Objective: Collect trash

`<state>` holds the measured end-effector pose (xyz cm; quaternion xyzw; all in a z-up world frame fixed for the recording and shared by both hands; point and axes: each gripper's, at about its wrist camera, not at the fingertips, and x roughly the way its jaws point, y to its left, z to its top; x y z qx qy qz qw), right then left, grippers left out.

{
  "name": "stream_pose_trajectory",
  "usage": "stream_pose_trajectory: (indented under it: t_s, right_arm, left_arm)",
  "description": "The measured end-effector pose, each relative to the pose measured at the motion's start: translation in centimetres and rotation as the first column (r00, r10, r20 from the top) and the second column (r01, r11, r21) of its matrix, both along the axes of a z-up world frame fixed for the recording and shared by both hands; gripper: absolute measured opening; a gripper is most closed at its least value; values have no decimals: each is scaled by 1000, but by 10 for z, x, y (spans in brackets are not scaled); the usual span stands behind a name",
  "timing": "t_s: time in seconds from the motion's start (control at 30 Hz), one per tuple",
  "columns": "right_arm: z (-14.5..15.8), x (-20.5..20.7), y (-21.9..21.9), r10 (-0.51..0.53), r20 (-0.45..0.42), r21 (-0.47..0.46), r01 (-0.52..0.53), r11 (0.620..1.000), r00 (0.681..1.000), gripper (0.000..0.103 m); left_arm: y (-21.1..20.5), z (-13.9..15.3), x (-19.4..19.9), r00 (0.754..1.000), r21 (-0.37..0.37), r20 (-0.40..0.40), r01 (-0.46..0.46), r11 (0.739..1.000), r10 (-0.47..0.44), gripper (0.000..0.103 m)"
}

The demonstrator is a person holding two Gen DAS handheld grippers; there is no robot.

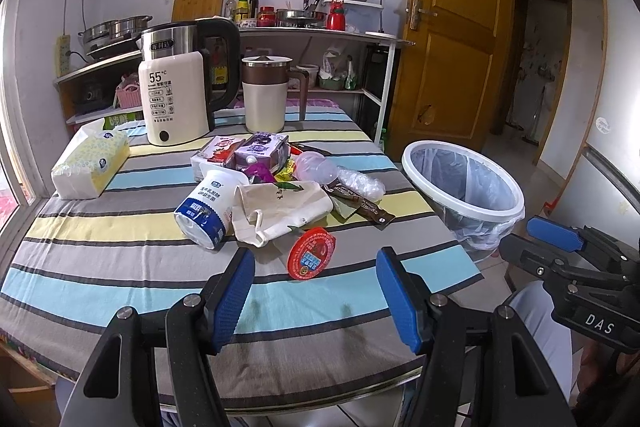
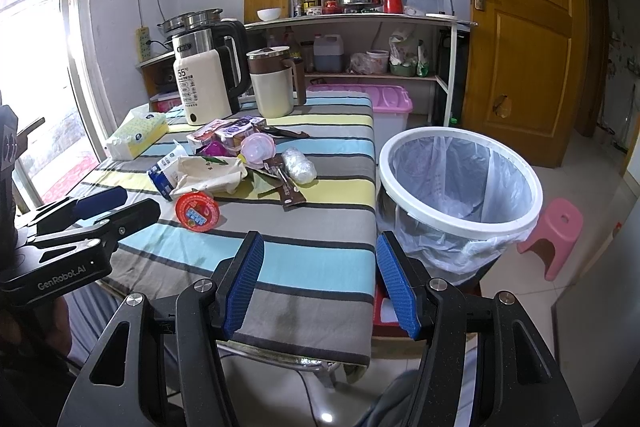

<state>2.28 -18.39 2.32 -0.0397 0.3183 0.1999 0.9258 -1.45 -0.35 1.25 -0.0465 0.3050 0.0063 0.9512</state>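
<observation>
Trash is heaped mid-table, the red round lid [image 1: 312, 254] nearest the front edge, dead ahead of the spread, empty left gripper [image 1: 316, 301]. Right gripper [image 2: 320, 283], also spread and empty, hovers toward the lined bin [image 2: 460, 223], probably farther off.

The left wrist camera is looking along its fingers from the near edge of the striped table [image 1: 120, 239], facing the far wall, close over the cloth. The right wrist camera is looking from the table's [image 2: 320, 255] near right corner, facing the same way. Both are sharing the table, the kettle [image 1: 176, 91] [image 2: 204, 83] and the bin [image 1: 464, 187] [image 2: 460, 183] right of the table.
</observation>
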Motion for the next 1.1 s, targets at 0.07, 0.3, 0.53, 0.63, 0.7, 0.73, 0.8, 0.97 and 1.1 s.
stream_pose_trajectory:
  t_s: [0.07, 0.3, 0.53, 0.63, 0.7, 0.73, 0.8, 0.97, 1.1]
  right_arm:
    - [1, -2, -1, 1, 3, 1, -1, 1000, 1000, 59]
    - [1, -3, -1, 1, 5, 1, -1, 1000, 1000, 59]
    - [1, -3, -1, 1, 6, 1, -1, 1000, 1000, 59]
    - [1, -3, -1, 1, 5, 1, -1, 1000, 1000, 59]
    - [2, -5, -1, 2, 6, 2, -2, 1000, 1000, 59]
    - [2, -5, -1, 2, 6, 2, -2, 1000, 1000, 59]
    - [2, -4, -1, 2, 6, 2, -2, 1000, 1000, 59]
    - [2, -5, -1, 1, 6, 2, -1, 1000, 1000, 59]
    - [2, -6, -1, 2, 5, 2, -2, 1000, 1000, 59]
  left_arm:
    - [0, 0, 0, 1000, -2, 0, 1, 1000, -1, 63]
    - [0, 0, -1, 1000, 0, 1, 0, 1000, 0, 63]
    - [0, 0, -1, 1000, 0, 1, 0, 1000, 0, 63]
    - [0, 0, -2, 1000, -1, -1, 0, 1000, 0, 63]
    - [0, 0, -2, 1000, -2, -1, 0, 1000, 0, 63]
    - [0, 0, -2, 1000, -2, 0, 0, 1000, 0, 63]
    - [0, 0, -2, 1000, -2, -1, 0, 1000, 0, 63]
    - [0, -1, -4, 1000, -5, -2, -1, 1000, 1, 63]
    - [0, -1, -4, 1000, -6, -3, 0, 1000, 0, 63]
